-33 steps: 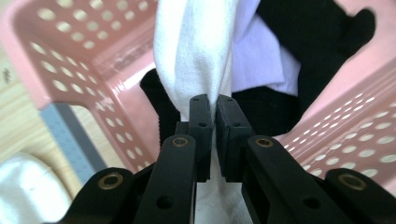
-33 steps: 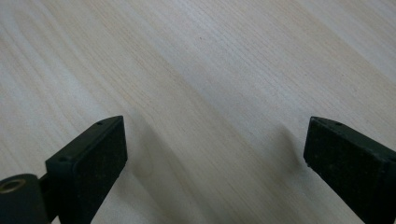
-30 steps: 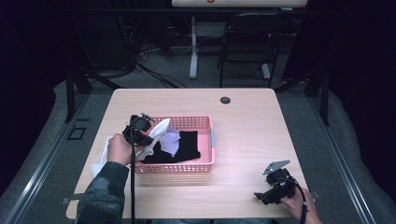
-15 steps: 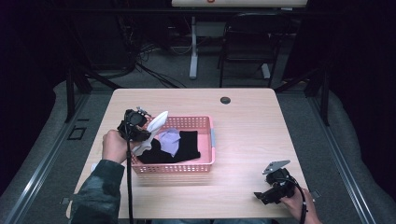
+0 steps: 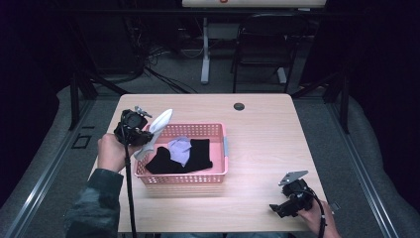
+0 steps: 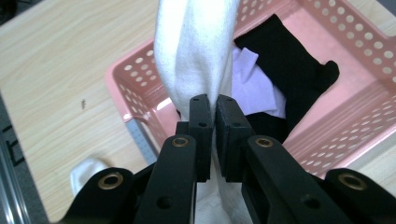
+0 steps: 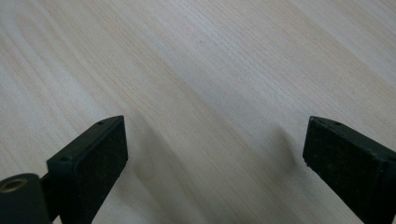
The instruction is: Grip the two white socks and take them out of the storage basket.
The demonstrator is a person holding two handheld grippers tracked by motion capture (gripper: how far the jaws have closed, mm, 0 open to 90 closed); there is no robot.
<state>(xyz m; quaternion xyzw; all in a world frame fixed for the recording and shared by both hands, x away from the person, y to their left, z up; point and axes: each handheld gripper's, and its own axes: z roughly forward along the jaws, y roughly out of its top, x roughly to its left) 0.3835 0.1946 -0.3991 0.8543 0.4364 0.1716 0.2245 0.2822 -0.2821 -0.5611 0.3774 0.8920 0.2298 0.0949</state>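
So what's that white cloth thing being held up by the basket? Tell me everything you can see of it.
The white cloth piece looks like a soft knit sock. It is pinched between the shut jaws of the left gripper, lifted over the left end of the pink perforated plastic basket. It stands up past the jaws, and its lower part hangs beneath the gripper. It looks clean and limp, and touches nothing else that I can see.

Your worktop (image 5: 257, 129) was pale wood. On it sat a pink basket (image 5: 224, 148), left of centre, and a dark round grommet (image 5: 239, 106) near the far edge.
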